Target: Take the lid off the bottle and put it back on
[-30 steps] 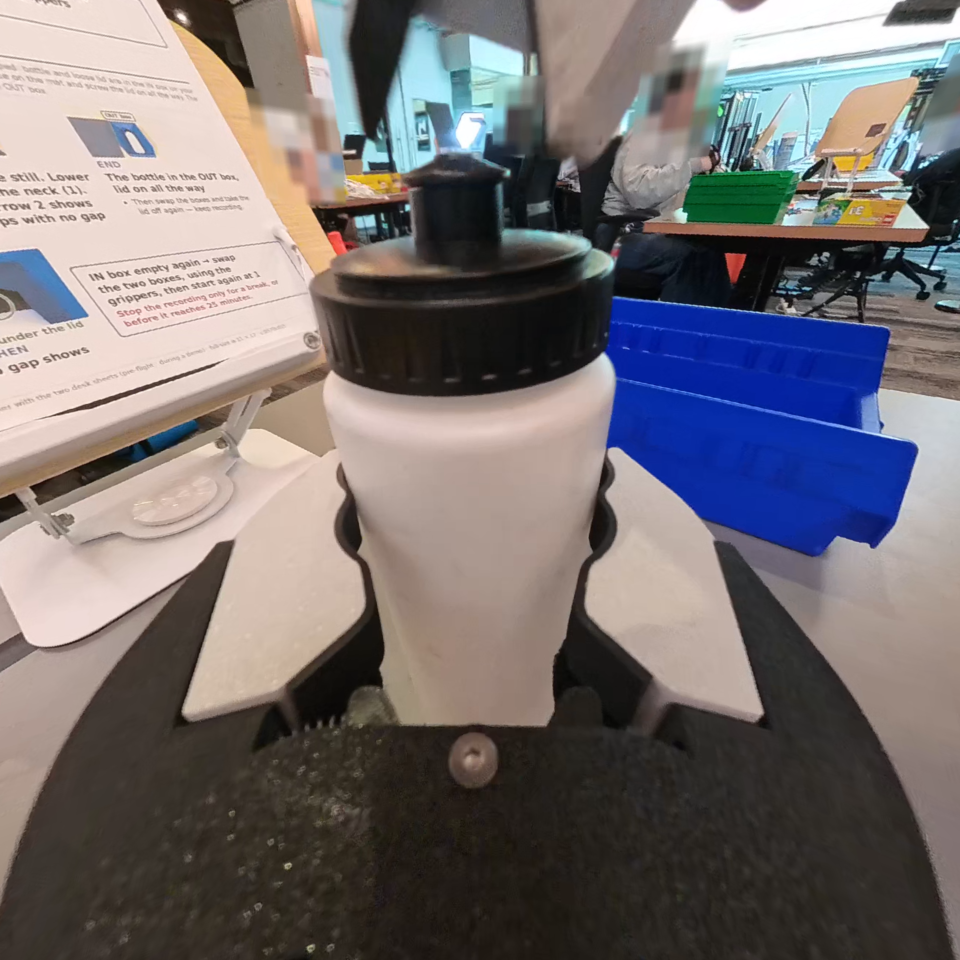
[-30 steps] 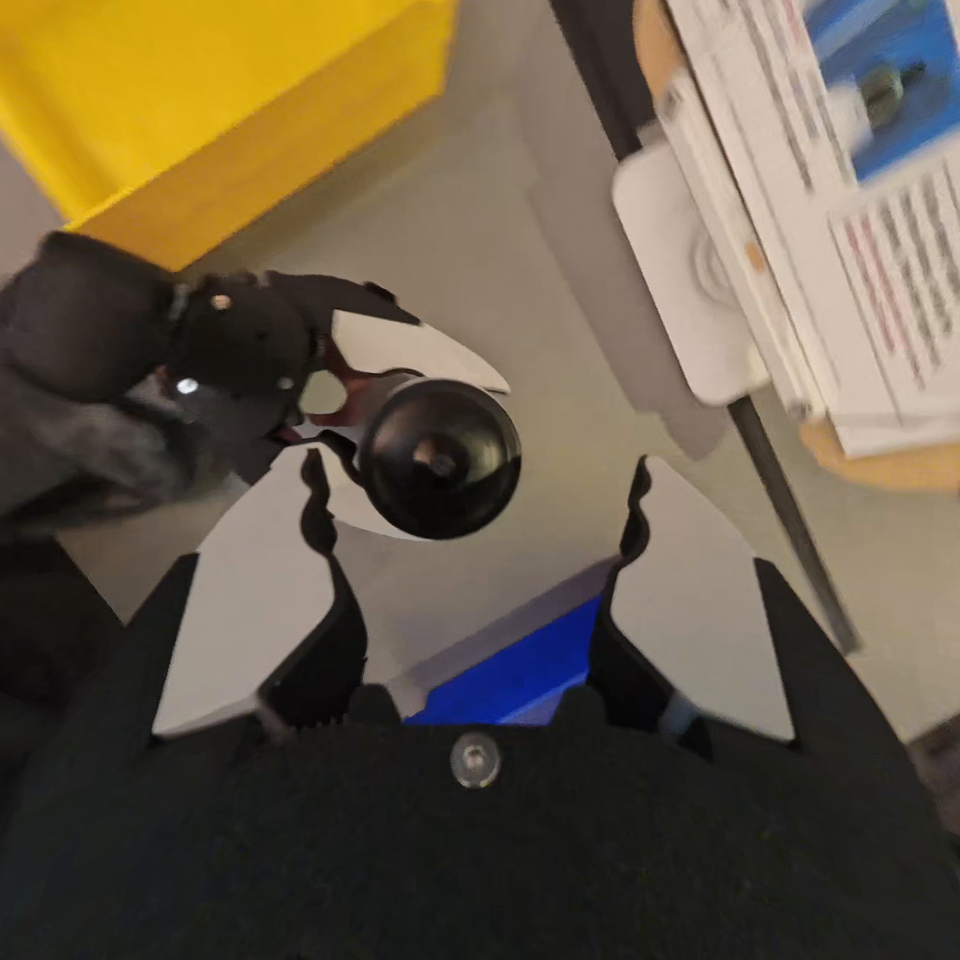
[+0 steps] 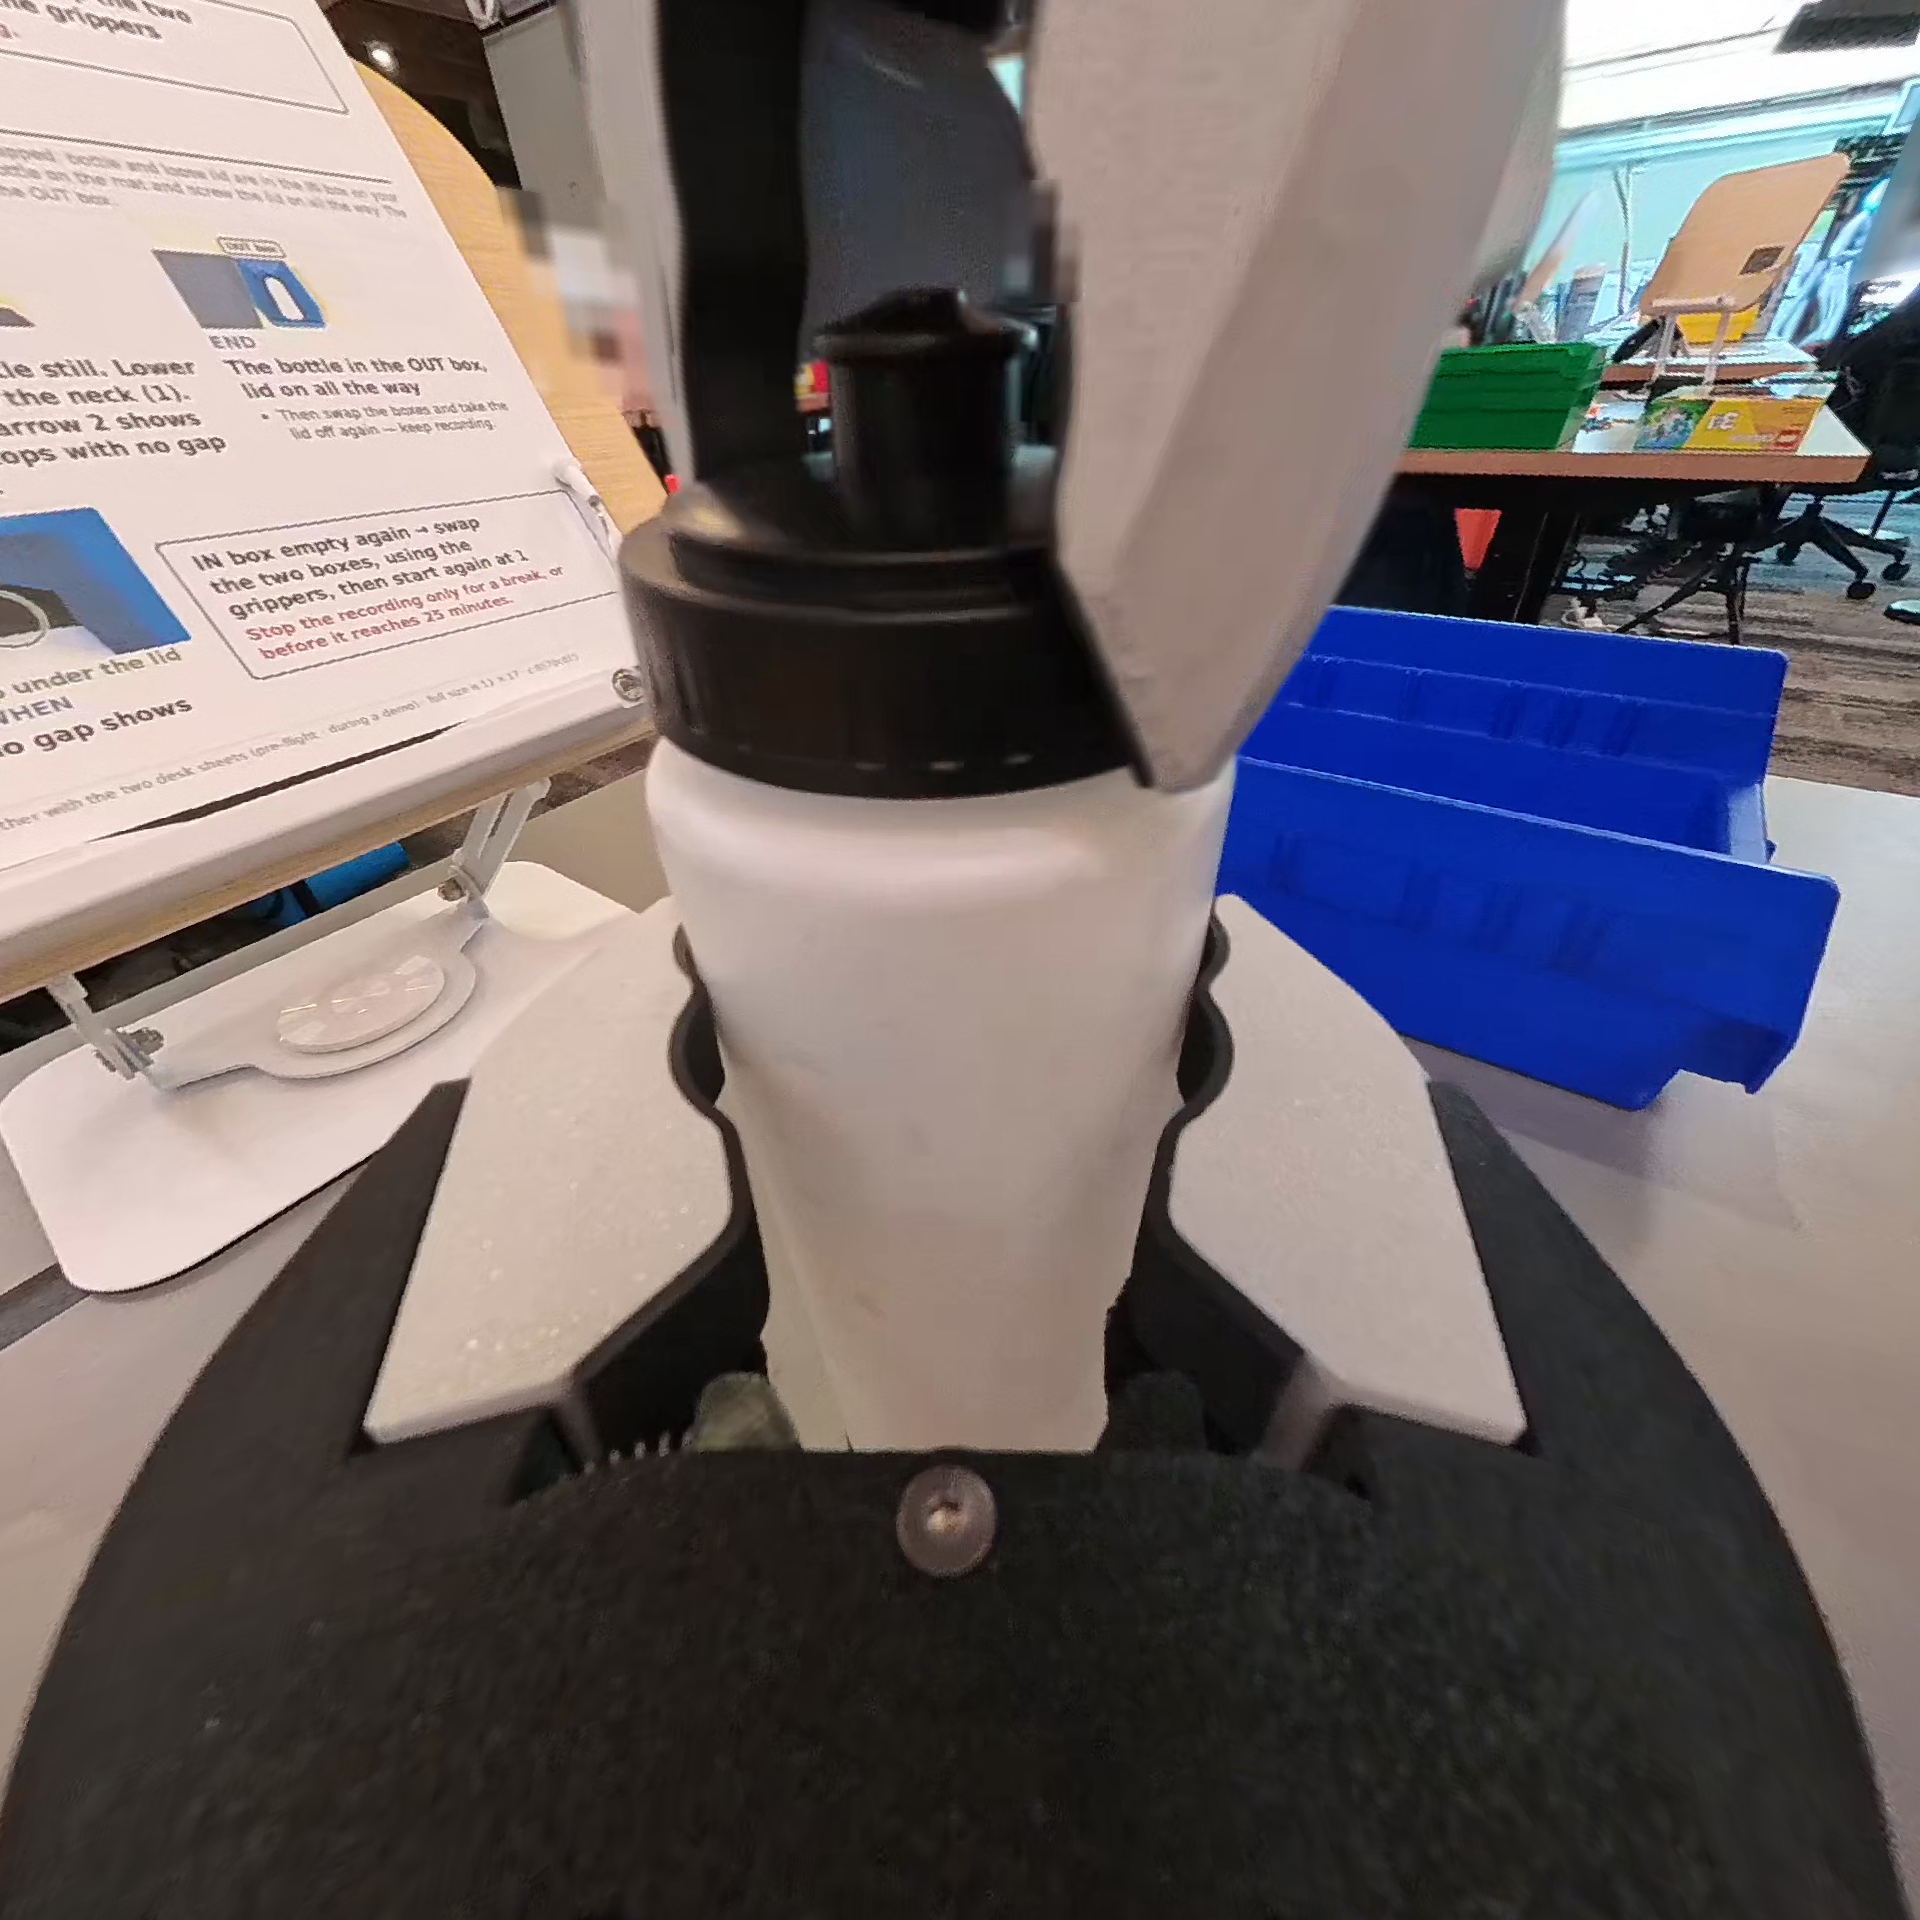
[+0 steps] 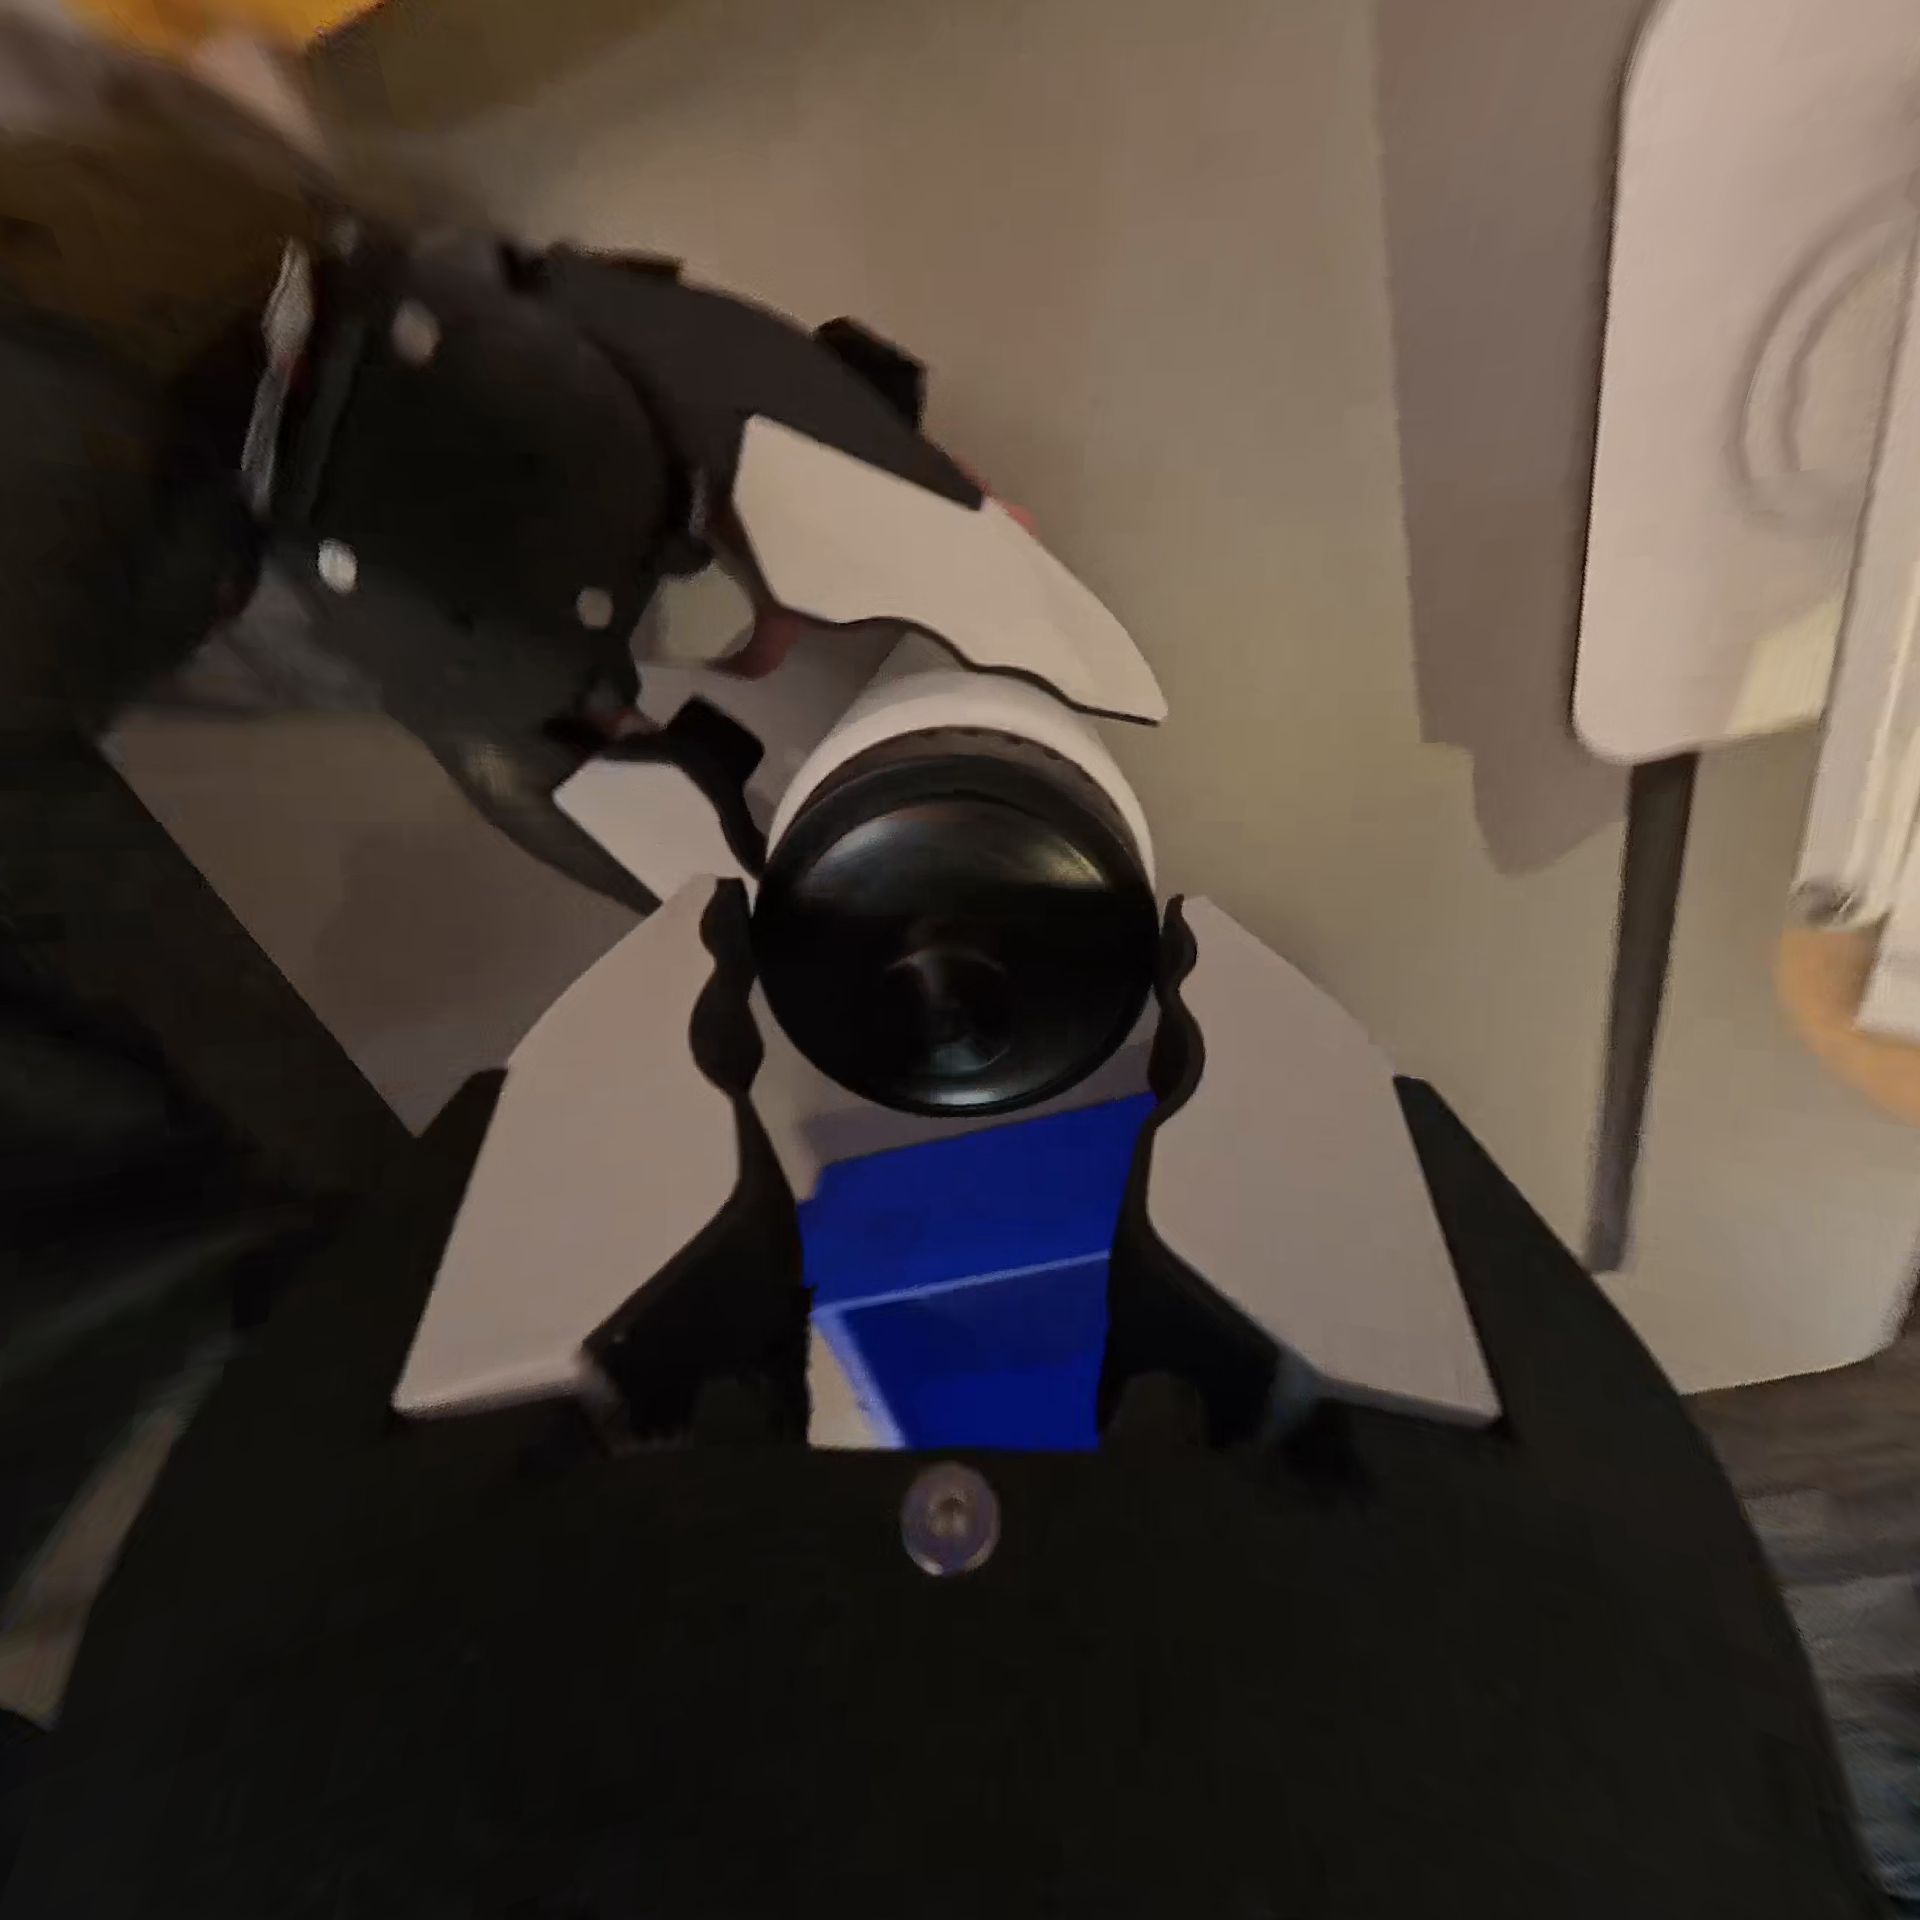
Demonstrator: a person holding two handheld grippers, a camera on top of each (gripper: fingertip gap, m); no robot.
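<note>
A white bottle (image 3: 935, 1039) stands upright with its black screw lid (image 3: 862, 686) on. My left gripper (image 3: 945, 925) is shut on the bottle's body, below the shoulder. My right gripper (image 4: 951, 904) comes down from above, with its fingers against both sides of the lid (image 4: 956, 935). In the left wrist view one white finger of the right gripper (image 3: 1195, 416) covers the lid's right side. The right wrist view looks down on the lid, with the bottle (image 4: 977, 707) and the left gripper (image 4: 894, 769) below it. This view is blurred.
A blue bin (image 3: 1507, 883) lies on the grey table (image 3: 1714, 1195) just right of the bottle; it also shows under the right gripper (image 4: 966, 1247). An instruction sheet on a stand (image 3: 260, 468) with a white base (image 3: 208, 1143) stands at the left.
My right gripper has come down over the lid and its fingers have closed in from wide open to the lid's sides. The left gripper and bottle have stayed put.
</note>
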